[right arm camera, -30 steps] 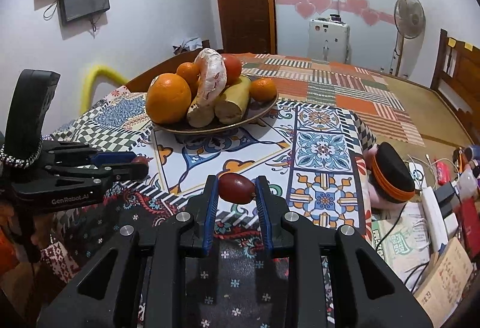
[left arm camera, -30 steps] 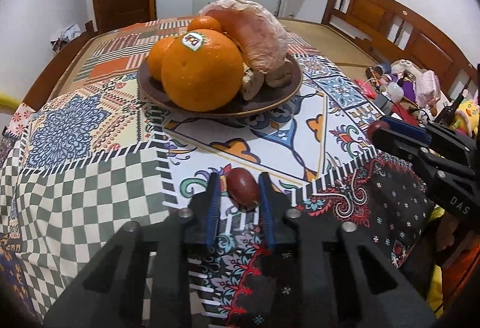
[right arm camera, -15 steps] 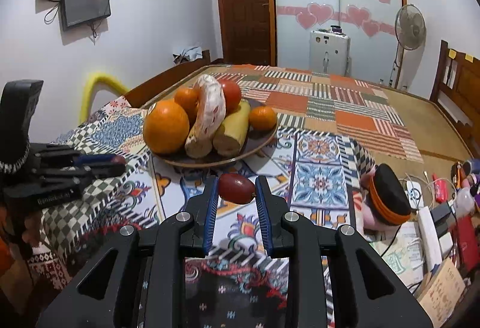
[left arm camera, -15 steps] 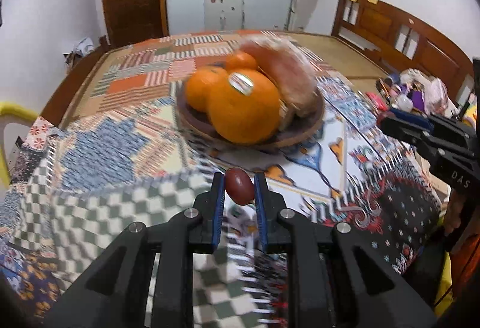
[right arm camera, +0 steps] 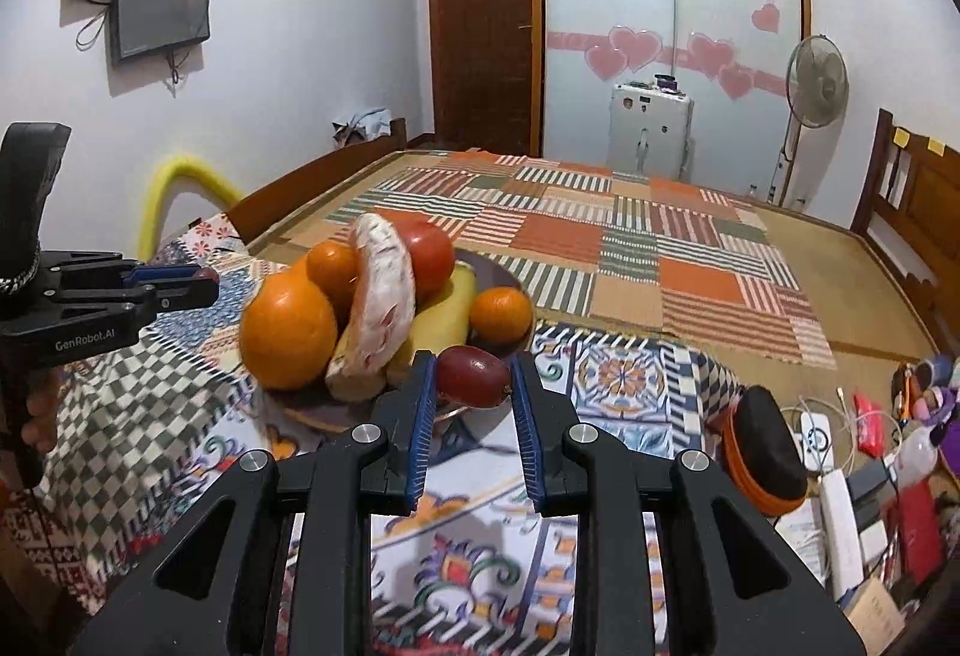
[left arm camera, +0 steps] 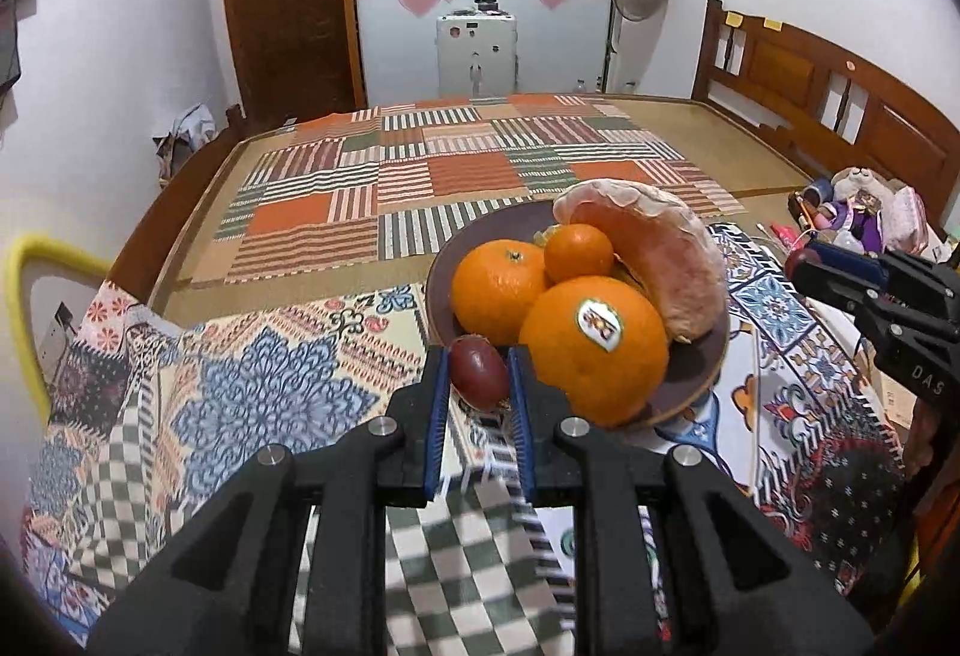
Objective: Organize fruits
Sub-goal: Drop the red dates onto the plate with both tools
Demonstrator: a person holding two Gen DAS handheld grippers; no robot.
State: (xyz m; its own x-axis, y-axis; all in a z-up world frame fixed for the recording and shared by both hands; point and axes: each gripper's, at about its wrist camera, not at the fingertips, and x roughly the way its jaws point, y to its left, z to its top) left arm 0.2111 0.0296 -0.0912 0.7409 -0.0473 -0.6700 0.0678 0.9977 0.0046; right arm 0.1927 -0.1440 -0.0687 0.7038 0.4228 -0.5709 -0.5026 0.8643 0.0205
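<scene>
My left gripper (left arm camera: 478,371) is shut on a small dark red fruit (left arm camera: 478,373), held above the near left rim of the brown fruit plate (left arm camera: 696,368). My right gripper (right arm camera: 471,377) is shut on a second dark red fruit (right arm camera: 472,375), held just above the plate's (right arm camera: 312,416) near right edge. The plate holds a big stickered orange (left arm camera: 594,350), two smaller oranges (left arm camera: 501,290), a wrapped pinkish fruit (left arm camera: 654,254), a tomato (right arm camera: 429,251) and a yellow fruit (right arm camera: 441,317). The left gripper shows in the right view (right arm camera: 204,281), the right gripper in the left view (left arm camera: 801,263).
The plate sits on a patchwork cloth (left arm camera: 252,386) over a bed with a wooden headboard (left arm camera: 840,116). Toys and clutter (right arm camera: 852,464) lie at the right. A yellow chair back (left arm camera: 36,260) stands at the left. A fan (right arm camera: 816,83) stands at the far wall.
Both grippers have risen and moved forward toward the plate, each still holding its dark red fruit. The left one came from the cloth's near edge to the plate's rim.
</scene>
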